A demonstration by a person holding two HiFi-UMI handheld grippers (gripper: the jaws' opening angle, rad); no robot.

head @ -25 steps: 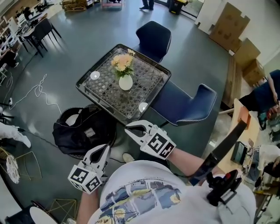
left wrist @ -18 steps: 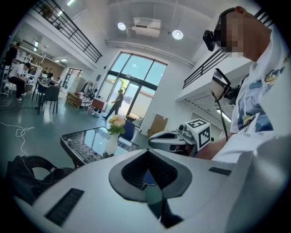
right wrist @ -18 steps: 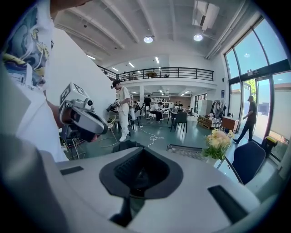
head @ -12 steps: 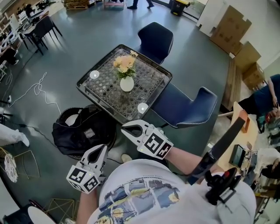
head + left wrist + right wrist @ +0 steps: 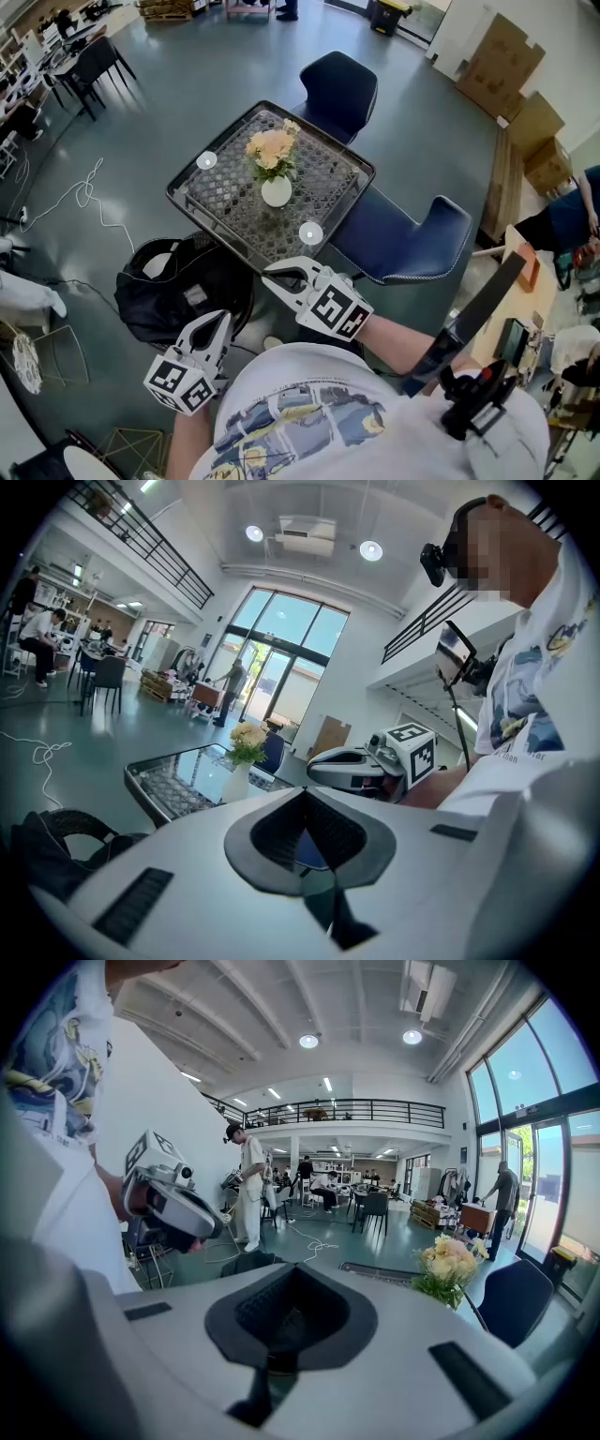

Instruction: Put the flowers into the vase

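Peach and cream flowers (image 5: 272, 150) stand upright in a small white vase (image 5: 276, 191) near the middle of a square glass-topped table (image 5: 220, 211). Both grippers hang close to the person's body, well short of the table. My left gripper (image 5: 220, 323) is shut and holds nothing. My right gripper (image 5: 274, 277) is shut too, empty, its tips near the table's front corner in the head view. The left gripper view shows the flowers (image 5: 247, 740), the vase (image 5: 236, 782) and the right gripper (image 5: 323, 764) ahead. The right gripper view has the flowers (image 5: 448, 1262) at right and the left gripper (image 5: 173, 1208) at left.
Two dark blue chairs (image 5: 339, 82) (image 5: 412, 246) stand at the table's far and right sides. A black bag (image 5: 183, 291) lies on the floor by its left corner. Two small round discs (image 5: 206, 160) (image 5: 310, 232) lie on the glass. A cable (image 5: 75, 197) trails over the floor.
The table with the vase has slid a little lower and to the right in the head view. Both grippers kept their place near the body, still shut and empty.
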